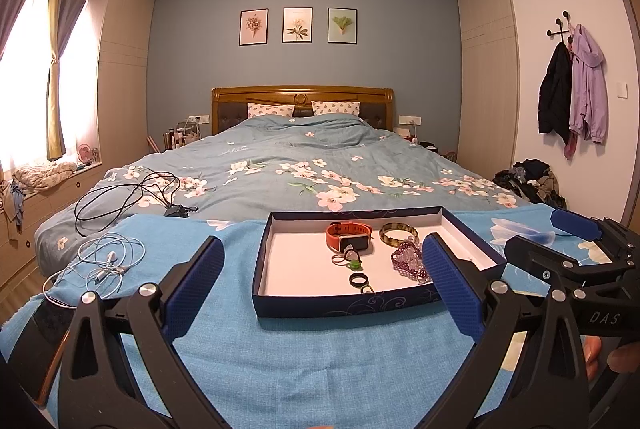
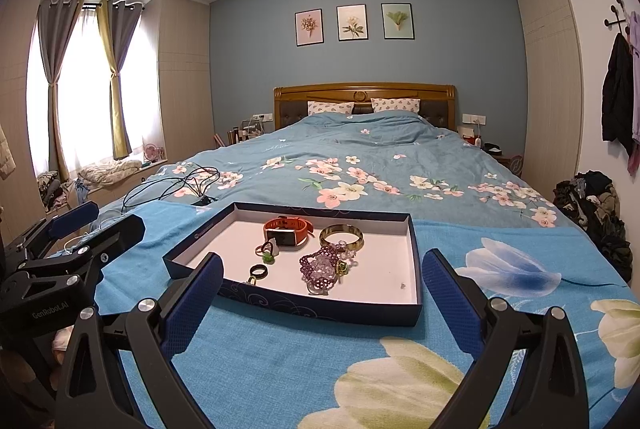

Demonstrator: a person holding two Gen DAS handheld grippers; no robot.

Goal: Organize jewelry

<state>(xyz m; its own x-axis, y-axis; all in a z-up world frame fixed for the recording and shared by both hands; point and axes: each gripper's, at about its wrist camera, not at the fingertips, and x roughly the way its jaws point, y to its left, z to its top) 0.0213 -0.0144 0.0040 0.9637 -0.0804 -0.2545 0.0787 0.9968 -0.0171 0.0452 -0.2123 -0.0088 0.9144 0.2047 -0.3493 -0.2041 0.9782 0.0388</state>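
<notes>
A shallow dark blue box with a white floor (image 1: 280, 253) (image 2: 236, 241) lies on the blue floral cloth at the foot of the bed. In it lie an orange smartwatch (image 1: 347, 235) (image 2: 287, 229), a gold bangle (image 1: 398, 233) (image 2: 341, 235), a purple bead bracelet (image 1: 407, 257) (image 2: 320, 269), a black ring (image 1: 358, 279) (image 2: 258, 271) and several small rings. My left gripper (image 1: 322, 271) is open and empty, just short of the box. My right gripper (image 2: 322, 285) is open and empty, also near the box's front edge. The right gripper also shows in the left wrist view (image 1: 560, 245), and the left gripper in the right wrist view (image 2: 76, 229).
White earphones (image 1: 108, 261) and a black cable (image 1: 132, 197) lie on the bed left of the box. A phone (image 1: 40, 341) lies at the near left. Clothes are piled on the floor at the right (image 2: 592, 201). The bed's headboard (image 2: 364, 97) is far behind.
</notes>
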